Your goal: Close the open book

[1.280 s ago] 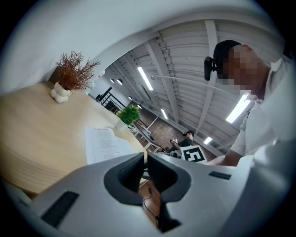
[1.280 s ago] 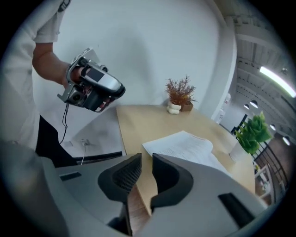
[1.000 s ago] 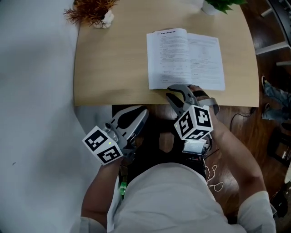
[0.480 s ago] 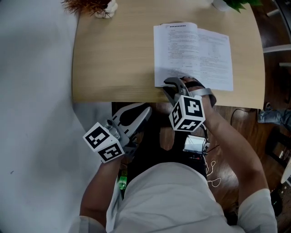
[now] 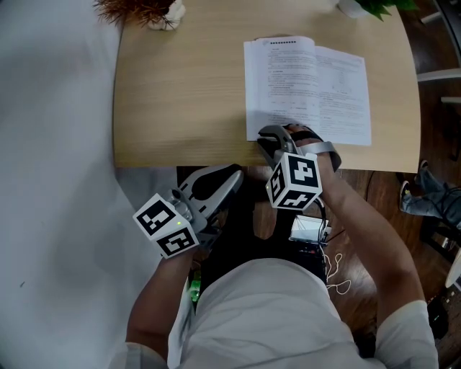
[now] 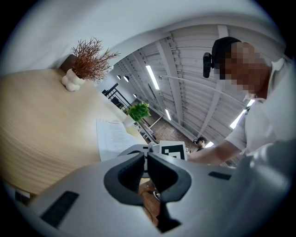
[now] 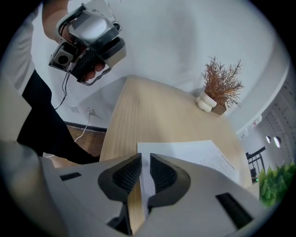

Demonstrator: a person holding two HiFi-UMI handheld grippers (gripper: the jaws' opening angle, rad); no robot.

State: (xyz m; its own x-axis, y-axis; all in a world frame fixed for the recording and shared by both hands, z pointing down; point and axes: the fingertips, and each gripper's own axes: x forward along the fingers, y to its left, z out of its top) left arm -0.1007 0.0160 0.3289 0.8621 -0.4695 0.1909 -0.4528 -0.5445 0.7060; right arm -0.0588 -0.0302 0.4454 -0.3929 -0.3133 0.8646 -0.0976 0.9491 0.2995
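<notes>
Right now we're holding the right gripper tipped down at the near left corner of the book. Its jaws are standing a little apart w/ nothing pinched. Thru the gap, in the right gripper view, we're seeing the wood of the table & the white page corner just beneath. We can't tell whether the tips are touching the paper.

The book is lying open & flat toward the table's right side. Both printed pages are facing up, and its near edge is running close to the table's front edge.

We're holding the left gripper off the table, just in front of the near edge & left of the right one, pointing roughly level. Its jaws are pressing together w/ nothing btw them.

Re containers: at the far left corner a small white vase is standing upright, holding a bunch of dry reddish-brown twigs. It's sitting well apart from the book. At the far right a white pot is carrying a green plant, just beyond the book's far edge. Only part of it is showing in the head view.
</notes>
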